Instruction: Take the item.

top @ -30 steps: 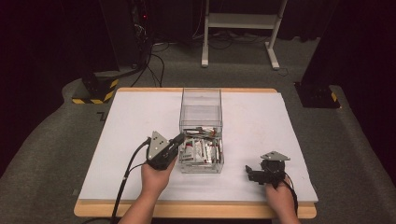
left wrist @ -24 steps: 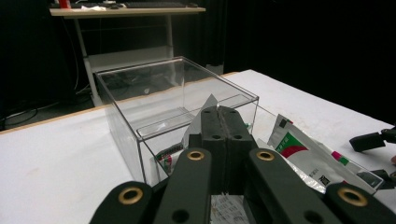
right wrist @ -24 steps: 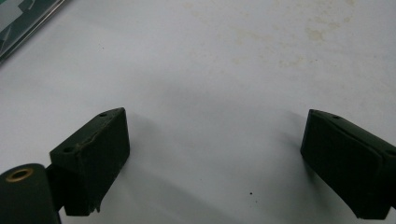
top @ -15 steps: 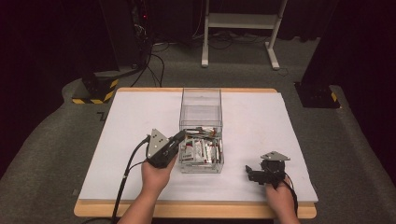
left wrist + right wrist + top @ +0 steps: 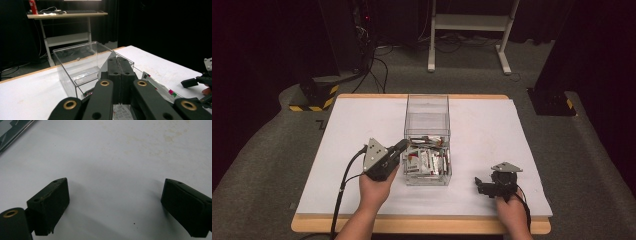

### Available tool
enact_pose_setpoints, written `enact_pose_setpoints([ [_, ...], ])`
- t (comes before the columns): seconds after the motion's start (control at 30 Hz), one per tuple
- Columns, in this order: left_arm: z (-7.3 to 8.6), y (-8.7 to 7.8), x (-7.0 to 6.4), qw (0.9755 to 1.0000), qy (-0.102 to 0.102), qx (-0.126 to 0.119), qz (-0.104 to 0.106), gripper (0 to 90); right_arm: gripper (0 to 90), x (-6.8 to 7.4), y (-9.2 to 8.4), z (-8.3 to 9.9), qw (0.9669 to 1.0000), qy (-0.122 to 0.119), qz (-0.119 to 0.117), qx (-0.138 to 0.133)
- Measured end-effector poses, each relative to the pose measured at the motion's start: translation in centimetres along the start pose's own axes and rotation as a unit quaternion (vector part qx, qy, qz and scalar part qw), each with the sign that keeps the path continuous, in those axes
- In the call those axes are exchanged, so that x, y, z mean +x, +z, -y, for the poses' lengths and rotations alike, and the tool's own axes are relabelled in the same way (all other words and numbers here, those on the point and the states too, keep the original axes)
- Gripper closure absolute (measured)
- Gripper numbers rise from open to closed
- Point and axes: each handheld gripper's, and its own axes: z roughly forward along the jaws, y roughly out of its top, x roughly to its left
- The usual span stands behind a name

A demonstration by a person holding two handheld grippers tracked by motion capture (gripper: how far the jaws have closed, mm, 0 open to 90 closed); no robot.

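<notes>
Right hand [image 5: 512, 212]: at the near right edge of the worktop [image 5: 362, 120], holding the right tool [image 5: 479, 185] low over bare white surface.
Right tool state: jaws spread wide with nothing between them; the right gripper view [image 5: 115, 205] has plain worktop under the gap.
Left hand [image 5: 374, 190]: near the front edge, left of centre, angling the left tool [image 5: 402, 146] up and in toward the box.
Left tool state: in the left gripper view [image 5: 117, 60] the jaws are pressed together with no gap. A pale corner shows just behind the tips, and I cannot tell whether it is pinched there.
Packets [image 5: 427, 162]: a loose heap of small white sachets with red and dark print on the floor of the box, at its near end, just beside the left tool's tips.
Clear box [image 5: 427, 107]: an open-topped, see-through box at the middle of the worktop, its far half bare.
What changed: almost nothing. Over the last second both tools kept their places, the left one easing only slightly at the box's near left corner.
Meaning for the work: my reading is a pause at the pick. The left tool is set at the heap, no sachet is clearly out of the box yet, and the right tool waits open, well apart.
Far side: a white desk frame [image 5: 467, 30] and cables on the dark floor beyond the worktop.
</notes>
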Motion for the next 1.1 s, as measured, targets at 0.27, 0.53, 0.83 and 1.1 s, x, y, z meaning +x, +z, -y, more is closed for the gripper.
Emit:
enact_pose_setpoints([
  [0.27, -0.4, -1.1, 1.1, 0.9999, -0.006, -0.010, -0.008, 89.8, 7.9, 0.0, 0.0, 0.0, 1.0000, 0.000, 0.000, 0.000],
  [0.53, -0.2, -2.0, 2.1, 0.9997, -0.008, -0.009, -0.022, 89.8, 7.9, 0.0, 0.0, 0.0, 1.0000, 0.001, 0.000, 0.000],
  [0.83, 0.2, -2.8, 2.9, 0.9994, -0.009, -0.004, -0.034, 89.7, 7.9, 0.0, 0.0, 0.0, 1.0000, 0.000, 0.000, 0.000],
  [1.1, 0.9, -3.4, 3.6, 0.9990, -0.013, 0.003, -0.042, 89.7, 7.8, 0.0, 0.0, 0.0, 1.0000, 0.000, 0.000, 0.000],
])
